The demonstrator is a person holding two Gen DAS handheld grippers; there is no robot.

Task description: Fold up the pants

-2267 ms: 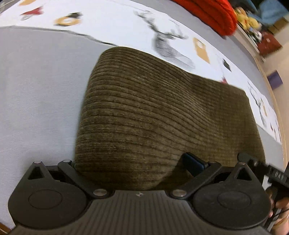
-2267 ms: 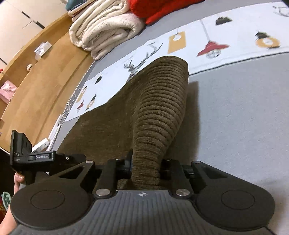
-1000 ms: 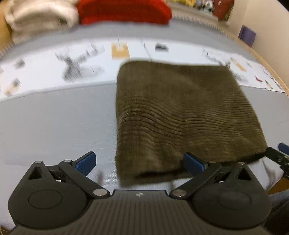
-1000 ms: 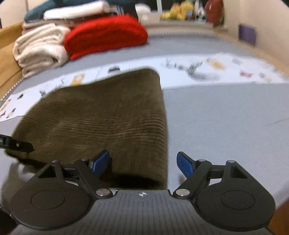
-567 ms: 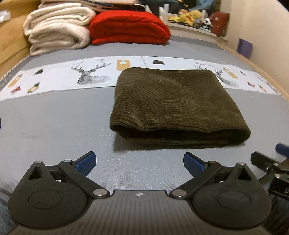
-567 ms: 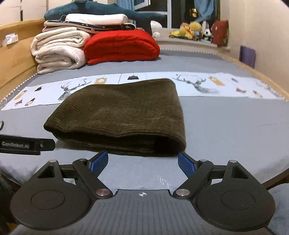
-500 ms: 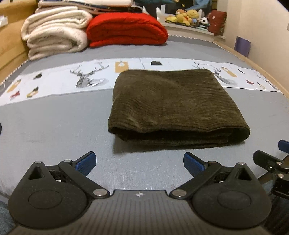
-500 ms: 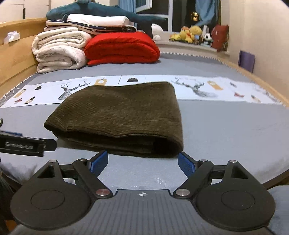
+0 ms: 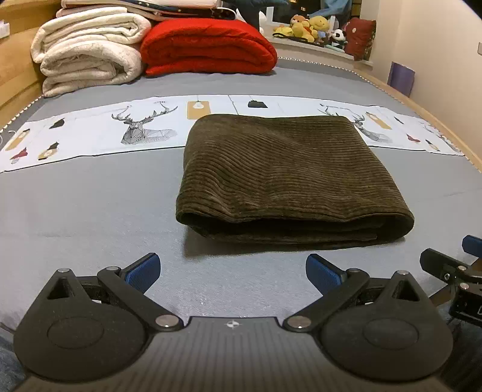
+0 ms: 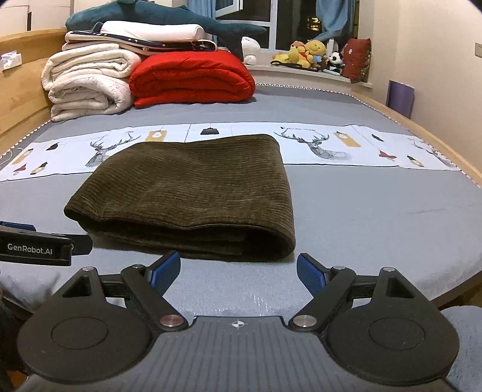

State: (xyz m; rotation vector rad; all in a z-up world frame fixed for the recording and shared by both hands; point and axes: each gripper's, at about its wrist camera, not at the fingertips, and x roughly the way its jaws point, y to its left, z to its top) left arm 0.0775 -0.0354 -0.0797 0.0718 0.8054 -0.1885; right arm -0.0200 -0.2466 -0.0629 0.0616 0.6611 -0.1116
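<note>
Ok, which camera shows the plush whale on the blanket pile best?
The right wrist view: the whale lies in full along the top of the pile. The left wrist view catches only a dark sliver of it at the top edge.

— Where have you set up?

— You're in a home bedroom. You work on a wide bed (image 10: pixel 361 211) with a grey cover and a wooden frame.

— What else tells you so?

— Folded white blankets (image 10: pixel 87 87) and a red quilt (image 10: pixel 192 78) sit stacked at its far end, and plush toys (image 10: pixel 307 52) line the windowsill by the curtained window (image 10: pixel 271 21).
</note>
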